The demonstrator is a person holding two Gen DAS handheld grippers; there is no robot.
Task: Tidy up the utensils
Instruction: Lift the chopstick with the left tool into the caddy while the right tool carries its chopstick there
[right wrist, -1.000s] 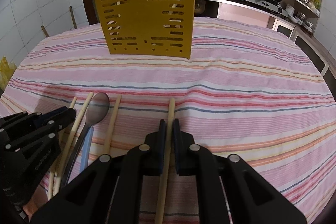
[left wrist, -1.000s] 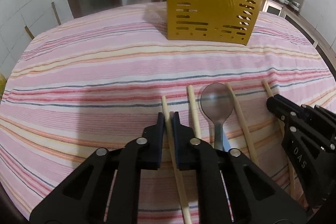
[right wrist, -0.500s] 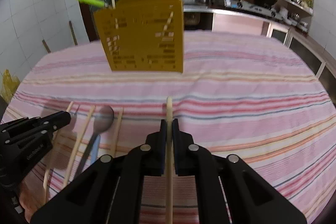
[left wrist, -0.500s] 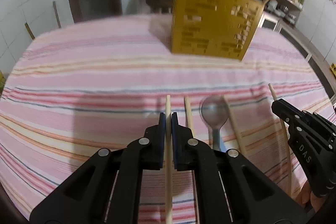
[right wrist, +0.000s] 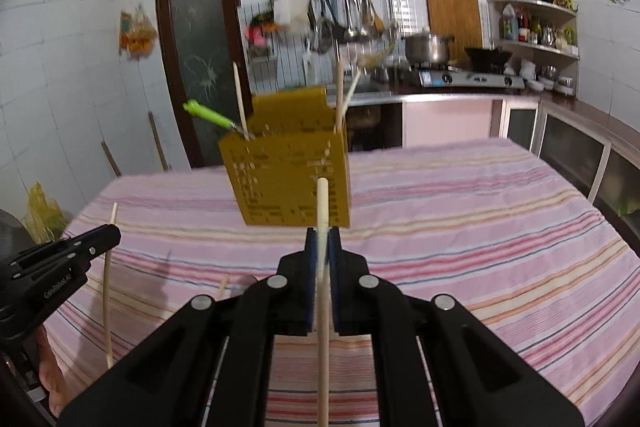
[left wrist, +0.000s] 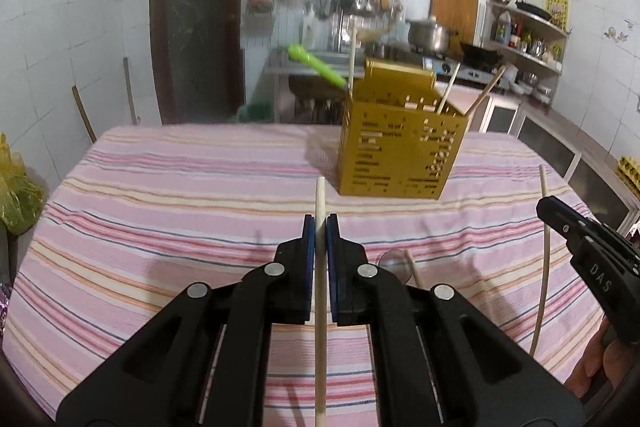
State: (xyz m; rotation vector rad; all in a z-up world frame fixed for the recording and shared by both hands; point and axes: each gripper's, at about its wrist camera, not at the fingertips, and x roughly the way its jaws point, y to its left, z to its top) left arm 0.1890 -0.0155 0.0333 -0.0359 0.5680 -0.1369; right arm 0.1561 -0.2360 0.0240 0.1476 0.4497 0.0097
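Left gripper: the black two-finger left gripper (left wrist: 320, 227) with blue pads is pinching a pale round wooden chopstick (left wrist: 320, 291), its jaws pressed together on the stick, above the table.
Left chopstick: it is running straight along the gripper's line, its blunt tip sticking out just past the fingertips and pointing toward the holder.
Table: the pink, white and orange striped tablecloth (left wrist: 168, 211) is covering the whole tabletop.
Loose utensils: a metal spoon with a round bowl (left wrist: 394, 262) and another wooden chopstick (left wrist: 414, 269) are lying on the cloth, partly hidden behind the left gripper's right finger.
Holder: the mustard-yellow slotted plastic utensil holder (left wrist: 400, 151) is standing upright near the far side of the table, well apart from both grippers, with several wooden chopsticks and a green-handled utensil (left wrist: 316, 63) sticking out of its top.
Right gripper: the black right gripper (right wrist: 322, 237) is clamping a second pale wooden chopstick (right wrist: 322, 291), jaws closed on it, tip overlapping the holder's front in the right wrist view.
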